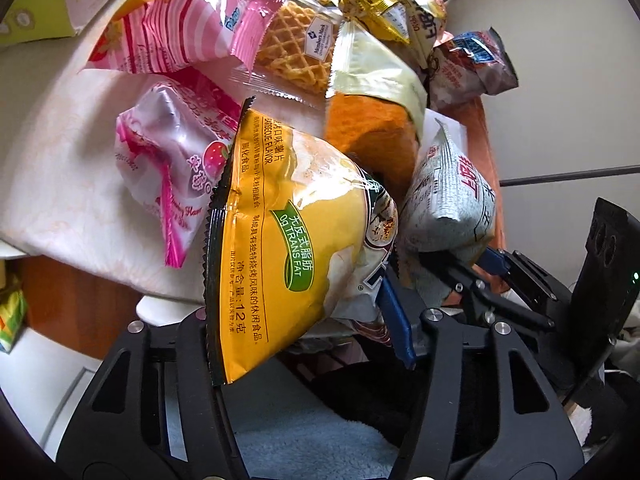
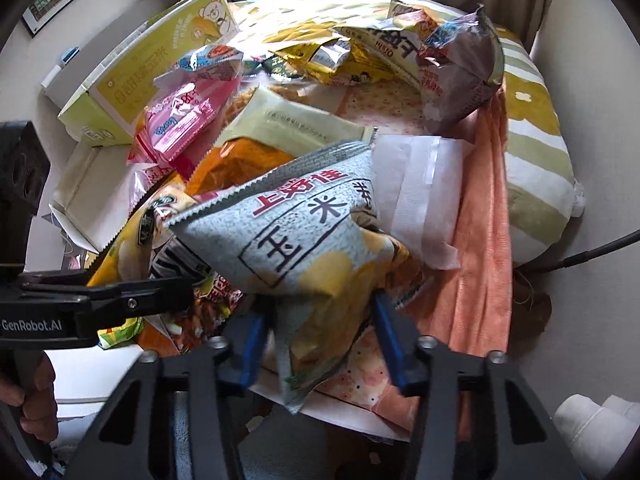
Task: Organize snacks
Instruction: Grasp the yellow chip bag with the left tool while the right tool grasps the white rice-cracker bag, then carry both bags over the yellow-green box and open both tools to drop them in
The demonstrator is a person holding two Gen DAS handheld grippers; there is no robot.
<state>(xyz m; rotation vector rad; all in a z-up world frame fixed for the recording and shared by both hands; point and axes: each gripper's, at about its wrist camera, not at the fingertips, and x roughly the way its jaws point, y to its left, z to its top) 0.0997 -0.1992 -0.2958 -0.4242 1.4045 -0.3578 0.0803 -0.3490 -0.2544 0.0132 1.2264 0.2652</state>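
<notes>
My left gripper (image 1: pixel 304 320) is shut on a yellow barbecue chip bag (image 1: pixel 280 240) and holds it in front of the snack pile. The same bag shows in the right wrist view (image 2: pixel 132 240), with the left gripper (image 2: pixel 172 284) reaching in from the left. My right gripper (image 2: pixel 320 320) is shut on a grey corn-snack bag (image 2: pixel 296 224); its blue fingers (image 2: pixel 388 332) pinch the bag's lower part. That grey bag also shows in the left wrist view (image 1: pixel 448 200), with the right gripper (image 1: pixel 480 276) under it.
Loose snacks lie piled on an orange cloth (image 2: pixel 476 248): pink strawberry packets (image 1: pixel 172 168), a waffle packet (image 1: pixel 292 52), a pale green packet (image 2: pixel 292 124), a silver-brown bag (image 2: pixel 460 72). A green cardboard box (image 2: pixel 136 68) stands at the left, a striped cushion (image 2: pixel 536 152) at the right.
</notes>
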